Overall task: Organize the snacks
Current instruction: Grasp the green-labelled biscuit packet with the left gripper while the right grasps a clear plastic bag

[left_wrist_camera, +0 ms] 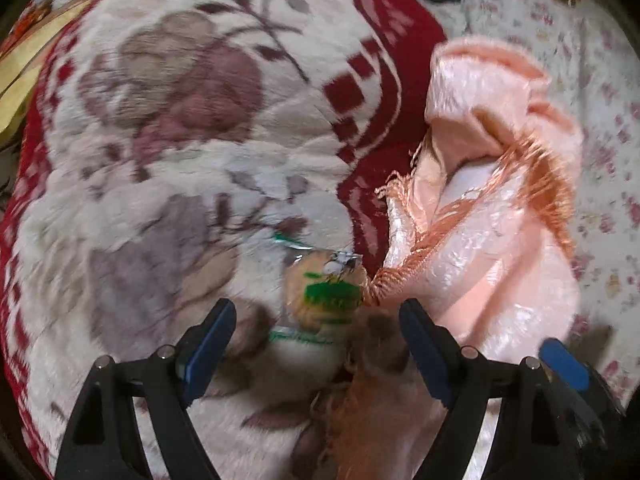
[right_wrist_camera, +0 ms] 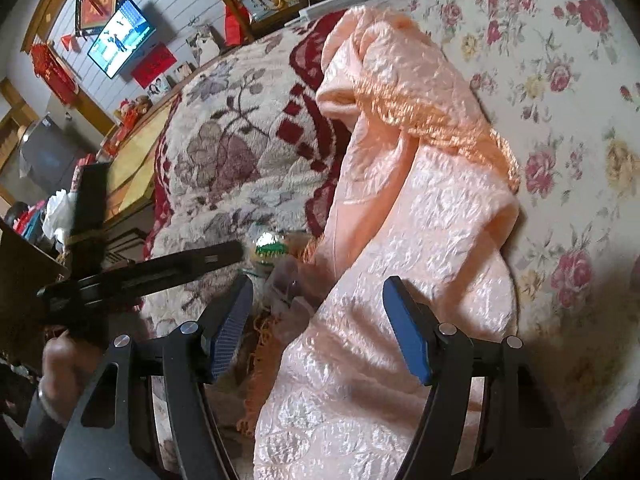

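— So, any writing on the snack?
— Green print on a clear wrapper, with something round and tan inside. It's too blurred to read, and no brand can be made out.
— Where does it lie?
— On the blanket, the plush cream one with mauve flowers and a dark red border. Its right side is just beside the fringed edge of the pink cloth; I cannot tell whether they touch.
— And the left gripper?
— Pointing down over the blanket with its fingers spread wide and nothing between the pads. The snack sits just past the tips, roughly midway between them.
— The right gripper?
— Moderately wide and gripping nothing. It hangs over the pink cloth. In its view the snack lies beyond its left finger, at the cloth's left edge, with the left gripper's black body reaching in from the left.
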Available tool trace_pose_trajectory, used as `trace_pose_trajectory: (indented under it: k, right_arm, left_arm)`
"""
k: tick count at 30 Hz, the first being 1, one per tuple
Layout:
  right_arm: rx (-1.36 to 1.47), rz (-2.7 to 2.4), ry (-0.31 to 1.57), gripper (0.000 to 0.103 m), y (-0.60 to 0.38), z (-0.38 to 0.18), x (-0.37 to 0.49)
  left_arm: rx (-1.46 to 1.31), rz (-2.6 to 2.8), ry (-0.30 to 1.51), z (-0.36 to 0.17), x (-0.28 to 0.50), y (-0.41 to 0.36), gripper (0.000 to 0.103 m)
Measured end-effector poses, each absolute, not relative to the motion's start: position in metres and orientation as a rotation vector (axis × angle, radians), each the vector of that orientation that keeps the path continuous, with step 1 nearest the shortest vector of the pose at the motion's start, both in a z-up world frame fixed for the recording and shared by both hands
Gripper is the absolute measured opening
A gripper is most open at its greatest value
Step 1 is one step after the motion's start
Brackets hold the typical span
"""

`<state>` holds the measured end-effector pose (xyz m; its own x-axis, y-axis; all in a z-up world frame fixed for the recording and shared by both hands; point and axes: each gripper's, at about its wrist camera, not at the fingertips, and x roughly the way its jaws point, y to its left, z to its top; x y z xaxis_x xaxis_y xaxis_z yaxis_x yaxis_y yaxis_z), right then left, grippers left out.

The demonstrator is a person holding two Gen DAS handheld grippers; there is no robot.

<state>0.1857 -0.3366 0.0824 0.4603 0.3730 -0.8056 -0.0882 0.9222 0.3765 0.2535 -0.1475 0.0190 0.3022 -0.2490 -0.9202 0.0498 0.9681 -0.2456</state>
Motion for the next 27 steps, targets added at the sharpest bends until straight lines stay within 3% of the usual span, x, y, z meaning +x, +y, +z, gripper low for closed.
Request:
trace_pose_trajectory:
  k: [4, 5, 6, 7, 8, 15, 23, 27]
  right_arm:
    - [0.293, 0.301, 1.058, 0.068, -0.335, 0.084, 0.187]
    - [0.291, 0.303, 1.058, 0.068, -0.334, 0.084, 0.187]
    - [0.288, 0.307, 1.058, 0.068, -0.333, 0.084, 0.187]
    - [0.280, 0.310, 1.059, 0.068, -0.331, 0.084, 0.187]
    - [0.268, 0.313, 1.061, 0.068, -0.329, 0.083, 0.188]
    - [0.152, 0.393, 1.058, 0.068, -0.302, 0.076, 0.195]
    - [-0.271, 0.533, 1.094, 0.068, -0.230, 0.038, 0.208]
    - [-0.260, 0.514, 1.152, 0.067, -0.230, 0.014, 0.221]
  left_arm:
    - [-0.144, -0.163, 1.299, -0.003, 0.265, -0.160, 0.083]
    - [-0.148, -0.163, 1.308, -0.007, 0.267, -0.160, 0.078]
    - [-0.148, -0.162, 1.318, -0.011, 0.268, -0.159, 0.063]
    - [-0.138, -0.151, 1.315, -0.012, 0.268, -0.158, 0.055]
    - [-0.138, -0.154, 1.305, -0.011, 0.266, -0.155, 0.052]
    - [-0.177, -0.142, 1.254, 0.005, 0.233, -0.110, 0.051]
    - [-0.272, -0.084, 1.202, 0.031, 0.172, -0.036, 0.051]
    - [-0.300, -0.061, 1.180, 0.035, 0.143, -0.018, 0.051]
